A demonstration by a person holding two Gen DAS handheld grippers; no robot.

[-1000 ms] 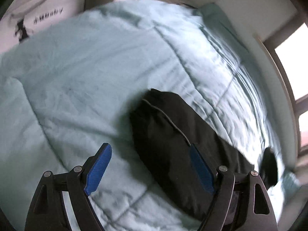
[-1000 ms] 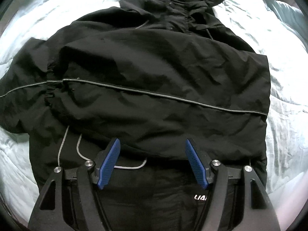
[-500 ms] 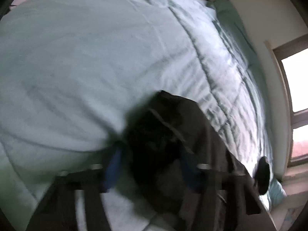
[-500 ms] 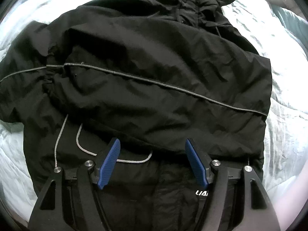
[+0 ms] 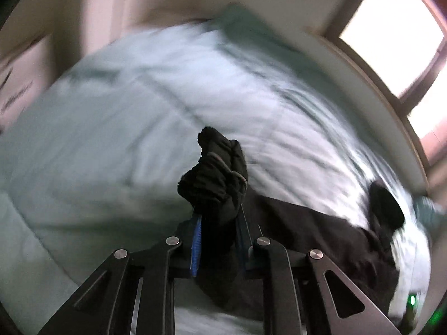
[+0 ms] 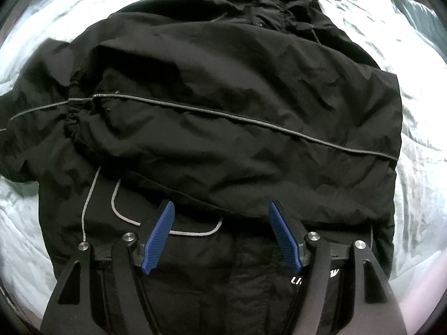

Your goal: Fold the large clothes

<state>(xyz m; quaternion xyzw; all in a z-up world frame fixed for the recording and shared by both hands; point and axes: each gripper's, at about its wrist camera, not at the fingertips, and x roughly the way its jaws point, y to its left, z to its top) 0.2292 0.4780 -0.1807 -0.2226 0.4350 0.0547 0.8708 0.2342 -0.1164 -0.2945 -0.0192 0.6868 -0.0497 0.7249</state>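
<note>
A black hooded jacket (image 6: 229,117) with a thin grey piping line lies spread on a pale green quilted bed. One sleeve is folded across its body. My right gripper (image 6: 220,217) is open and empty, hovering just above the jacket's lower part near a loose grey drawstring (image 6: 117,203). My left gripper (image 5: 218,217) is shut on the bunched end of the jacket's other sleeve (image 5: 215,178) and holds it raised above the bed; the rest of the jacket (image 5: 321,237) trails to the right.
The quilt (image 5: 111,128) covers the bed all around the jacket. A wall and a bright window (image 5: 391,28) stand at the right of the left wrist view. A pillow (image 6: 419,14) lies beyond the hood.
My left gripper came down on the sleeve end, shut on it and lifted it off the bed. My right gripper stayed open and edged slightly over the jacket.
</note>
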